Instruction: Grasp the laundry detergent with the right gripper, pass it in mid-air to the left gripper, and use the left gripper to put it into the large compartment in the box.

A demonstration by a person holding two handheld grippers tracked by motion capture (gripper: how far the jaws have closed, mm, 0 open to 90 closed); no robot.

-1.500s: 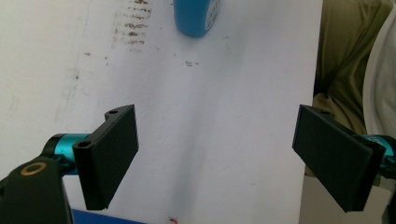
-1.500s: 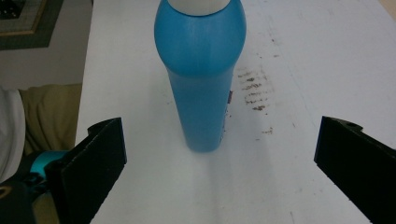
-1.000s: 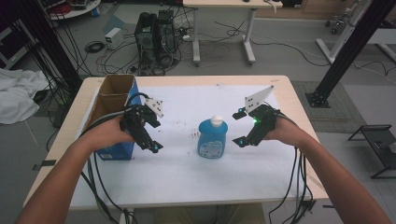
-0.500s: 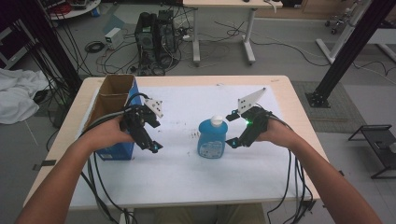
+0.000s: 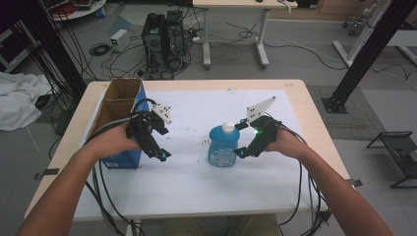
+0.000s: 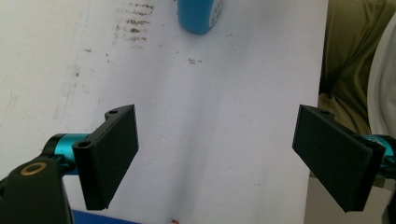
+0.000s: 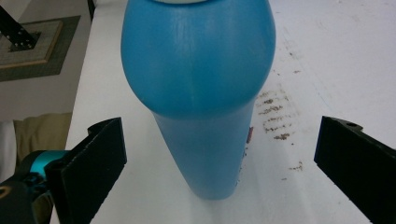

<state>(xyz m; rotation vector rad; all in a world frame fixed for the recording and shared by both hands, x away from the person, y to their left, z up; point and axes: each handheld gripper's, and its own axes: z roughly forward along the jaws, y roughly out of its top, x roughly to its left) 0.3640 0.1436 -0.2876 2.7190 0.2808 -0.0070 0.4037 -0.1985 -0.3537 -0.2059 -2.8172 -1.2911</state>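
Note:
A blue bottle with a white cap stands upright in the middle of the white table cover. My right gripper is open just to its right, jaws spread on either side of the bottle's line. In the right gripper view the bottle rises close ahead, between and just beyond the two black jaws, untouched. My left gripper is open over the cover to the bottle's left, beside the box. In the left gripper view its jaws are wide apart with bare cover between them, and the bottle's base lies far ahead.
An open cardboard box with blue sides stands at the table's left, by my left hand. Small dark smudges mark the cover left of the bottle. Cables trail from both grippers off the near edge. Computers, cables and a desk sit beyond the far edge.
My right gripper has moved left toward the bottle, its jaws now flanking it. The left gripper and the bottle have stayed in place.

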